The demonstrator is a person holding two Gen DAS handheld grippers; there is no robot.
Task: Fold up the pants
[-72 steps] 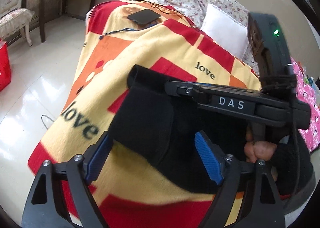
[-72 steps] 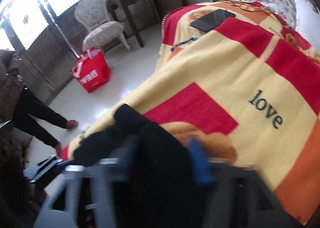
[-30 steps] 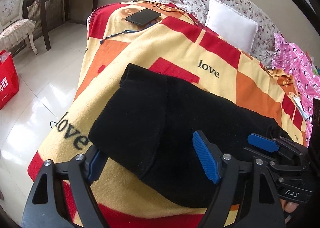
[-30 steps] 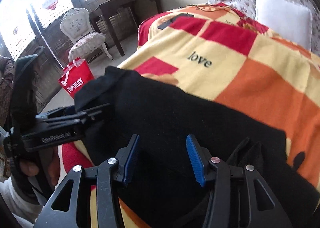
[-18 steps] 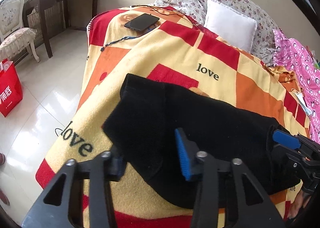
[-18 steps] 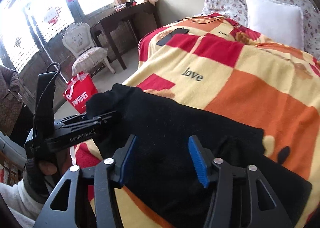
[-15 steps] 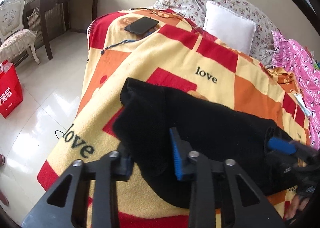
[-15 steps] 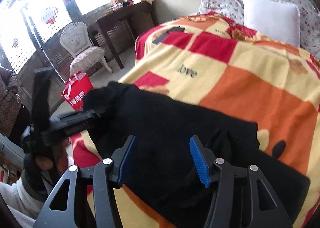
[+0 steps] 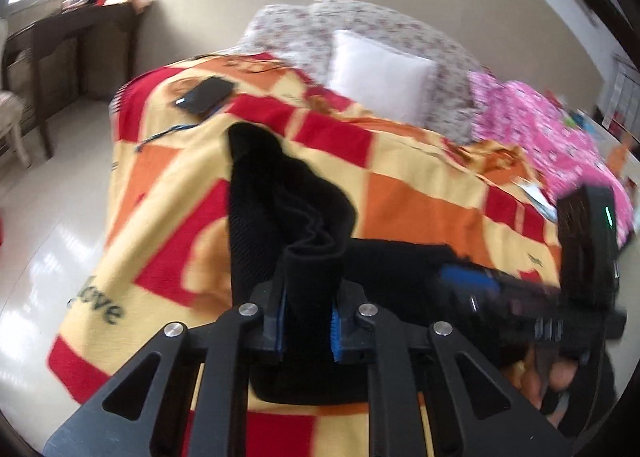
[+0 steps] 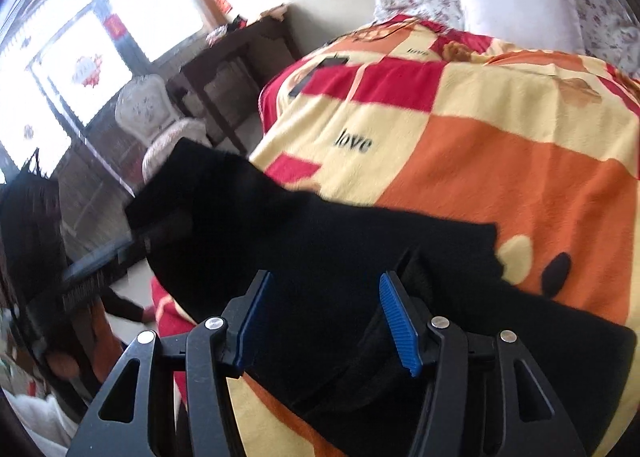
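Black knit pants (image 9: 280, 209) lie folded on a red, orange and yellow blanket (image 9: 420, 201) on a bed. My left gripper (image 9: 307, 327) is shut on a bunched edge of the pants, and that end stands lifted off the blanket. The right gripper (image 9: 468, 279) shows blurred at the right of the left wrist view, low over the cloth. In the right wrist view the pants (image 10: 360, 241) spread under my right gripper (image 10: 326, 321). Its jaws are opening, and the blue pads (image 10: 396, 317) stand apart above the fabric without pressing it. The left gripper (image 10: 120, 253) is a dark blur at the left.
A phone (image 9: 204, 95) with a cable lies at the blanket's far corner. A white pillow (image 9: 380, 77) and floral bedding sit at the head, pink cloth (image 9: 552, 137) to the right. A dark desk (image 10: 240, 53) and a pale chair (image 10: 156, 125) stand on the tiled floor.
My left gripper closed on the edge of the pants and lifted it, so that end now stands bunched above the blanket. The right gripper's jaws spread a little wider.
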